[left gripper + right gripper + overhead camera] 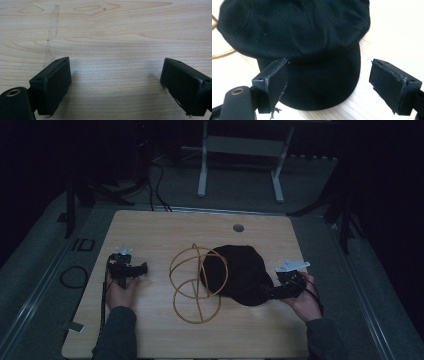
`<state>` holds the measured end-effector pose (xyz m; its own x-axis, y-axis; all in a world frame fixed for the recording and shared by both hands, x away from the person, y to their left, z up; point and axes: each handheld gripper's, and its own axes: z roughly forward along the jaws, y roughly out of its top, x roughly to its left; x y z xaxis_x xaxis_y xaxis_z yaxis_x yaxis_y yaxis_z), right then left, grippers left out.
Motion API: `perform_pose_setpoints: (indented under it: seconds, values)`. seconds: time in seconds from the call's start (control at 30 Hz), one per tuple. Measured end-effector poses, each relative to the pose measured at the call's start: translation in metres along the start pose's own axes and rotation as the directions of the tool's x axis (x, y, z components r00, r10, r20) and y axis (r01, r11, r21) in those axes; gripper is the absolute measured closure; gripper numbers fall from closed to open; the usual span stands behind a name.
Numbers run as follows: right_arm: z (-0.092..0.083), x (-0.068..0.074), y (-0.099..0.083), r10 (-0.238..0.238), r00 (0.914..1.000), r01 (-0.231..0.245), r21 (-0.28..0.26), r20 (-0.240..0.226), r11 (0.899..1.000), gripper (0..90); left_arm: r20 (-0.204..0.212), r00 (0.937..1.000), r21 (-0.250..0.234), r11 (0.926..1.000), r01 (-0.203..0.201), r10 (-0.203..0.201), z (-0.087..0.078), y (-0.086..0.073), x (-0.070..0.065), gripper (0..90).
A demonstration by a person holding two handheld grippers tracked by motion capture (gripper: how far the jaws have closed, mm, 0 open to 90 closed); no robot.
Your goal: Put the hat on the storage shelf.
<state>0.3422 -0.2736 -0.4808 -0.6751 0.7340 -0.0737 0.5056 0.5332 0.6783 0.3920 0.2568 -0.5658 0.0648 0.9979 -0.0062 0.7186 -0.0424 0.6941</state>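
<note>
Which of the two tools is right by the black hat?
The right tool is. Its open jaws stand either side of the black hat's brim, not pressing it. The left tool, also open, has bare wooden table in front of it.

Gripper (pixel 328 82) jaws wide apart, black cap (pixel 297 37) brim btwn them, untouched.

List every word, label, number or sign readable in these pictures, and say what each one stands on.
"ID": pale letters on the dark floor mat left of the wooden table, in the high view.
The black cap, the gold wire frame and both grippers show no readable print.
</note>
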Motion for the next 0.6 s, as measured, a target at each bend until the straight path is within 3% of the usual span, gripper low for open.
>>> perform_pose_setpoints:
  seconds: [0.6]
  values:
    - [0.009,-0.002,0.02,-0.029,0.9985,0.029,0.008,-0.046,1.0,15.6,0.0,1.0,0.0,1.0,0.0,0.0,0.0,0.0,0.0,9.5]
